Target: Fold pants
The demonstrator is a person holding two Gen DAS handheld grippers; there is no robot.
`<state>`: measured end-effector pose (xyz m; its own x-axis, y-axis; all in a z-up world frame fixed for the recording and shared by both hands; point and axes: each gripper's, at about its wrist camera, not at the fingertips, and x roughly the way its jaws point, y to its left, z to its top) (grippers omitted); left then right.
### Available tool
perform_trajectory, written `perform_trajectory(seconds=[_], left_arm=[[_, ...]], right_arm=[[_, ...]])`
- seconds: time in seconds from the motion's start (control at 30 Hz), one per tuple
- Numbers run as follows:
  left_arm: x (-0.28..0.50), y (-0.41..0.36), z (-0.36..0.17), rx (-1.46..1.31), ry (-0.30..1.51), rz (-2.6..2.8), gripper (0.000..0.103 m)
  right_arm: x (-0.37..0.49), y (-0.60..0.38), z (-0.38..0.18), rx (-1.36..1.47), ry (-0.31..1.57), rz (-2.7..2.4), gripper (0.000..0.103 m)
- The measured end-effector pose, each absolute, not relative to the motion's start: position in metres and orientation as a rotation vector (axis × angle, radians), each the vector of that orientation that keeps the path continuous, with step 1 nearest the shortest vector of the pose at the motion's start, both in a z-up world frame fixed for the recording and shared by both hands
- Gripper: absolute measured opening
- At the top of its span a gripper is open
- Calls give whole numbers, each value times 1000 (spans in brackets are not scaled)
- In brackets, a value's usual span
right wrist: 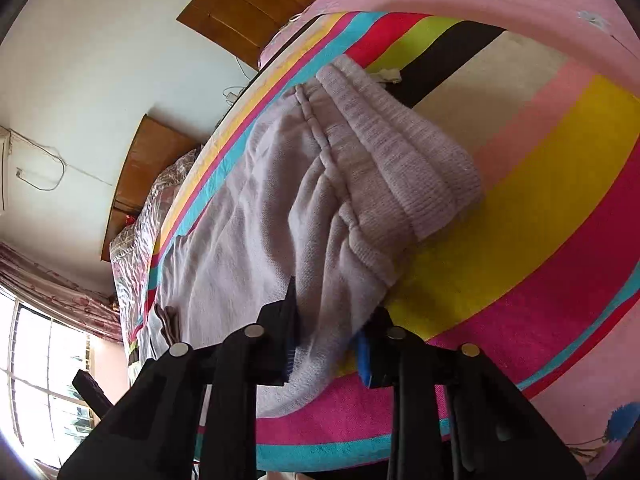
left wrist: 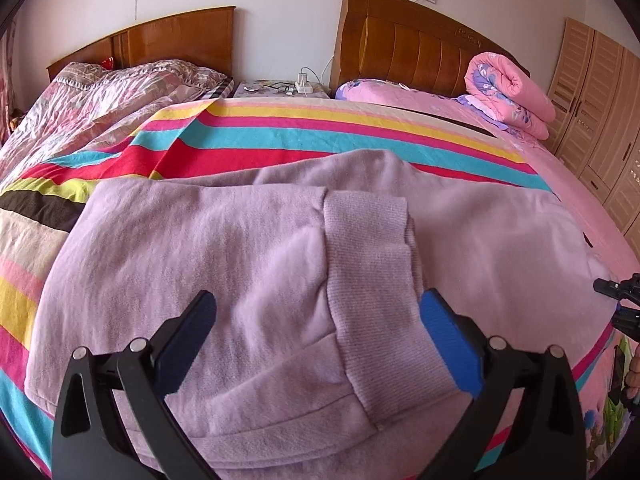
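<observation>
Lilac sweatpants (left wrist: 224, 248) lie spread on a striped blanket (left wrist: 304, 136) on the bed. In the left wrist view a ribbed cuff (left wrist: 372, 280) lies folded over the fabric. My left gripper (left wrist: 318, 320) is open, its fingers standing either side of the cuff just above the cloth. In the right wrist view the pants (right wrist: 256, 216) show their ribbed waistband (right wrist: 404, 160). My right gripper (right wrist: 330, 332) is shut on the pants' near edge by the waistband. The right gripper also shows at the right edge of the left wrist view (left wrist: 620, 296).
A rolled pink quilt (left wrist: 508, 88) lies at the bed's far right by the headboard (left wrist: 408, 40). A second bed with a patterned quilt (left wrist: 100, 96) is on the left, a nightstand (left wrist: 276, 89) between. Wardrobe doors (left wrist: 600, 120) stand right. A window (right wrist: 44, 368) is left.
</observation>
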<state>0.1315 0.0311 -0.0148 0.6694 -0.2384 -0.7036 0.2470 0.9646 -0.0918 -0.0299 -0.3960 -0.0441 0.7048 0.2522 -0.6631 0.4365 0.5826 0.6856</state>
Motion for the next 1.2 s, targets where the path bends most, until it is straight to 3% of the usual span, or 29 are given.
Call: perform_trajectory(seconds=[0.17, 0.27, 0.4, 0.5, 0.6, 0.77, 0.83, 0.9, 0.93, 0.97, 1.0, 1.13, 1.2], left_arm=[[153, 54, -39, 58, 952, -149, 102], [149, 55, -39, 114, 904, -181, 102], [136, 108, -5, -120, 791, -183, 99], [118, 168, 28, -240, 687, -82, 99], [102, 221, 47, -310, 639, -3, 100], [85, 263, 37, -399, 689, -37, 100], [81, 261, 29, -403, 712, -83, 100], [81, 252, 23, -393, 721, -95, 100], [81, 248, 19, -394, 723, -106, 100], [82, 244, 17, -399, 726, -128, 100], [83, 240, 16, -404, 731, -160, 100], [86, 225, 9, -416, 752, -232, 100], [87, 220, 7, -407, 759, -223, 100]], right_arm=[[-35, -378, -22, 899, 651, -139, 21], [-17, -335, 32, 634, 577, -161, 21], [25, -242, 97, 269, 518, -68, 21], [52, -143, 115, -33, 506, 60, 21], [60, -36, 95, -321, 525, 213, 21], [33, 70, -19, -699, 711, 404, 24], [12, 79, -30, -821, 598, 361, 26], [5, 77, -21, -831, 599, 397, 35], [3, 69, -11, -771, 626, 466, 44], [0, 57, 1, -668, 656, 573, 60], [-3, 42, 15, -552, 666, 657, 64], [13, 15, 54, -345, 654, 738, 61], [33, 10, 56, -314, 691, 727, 47]])
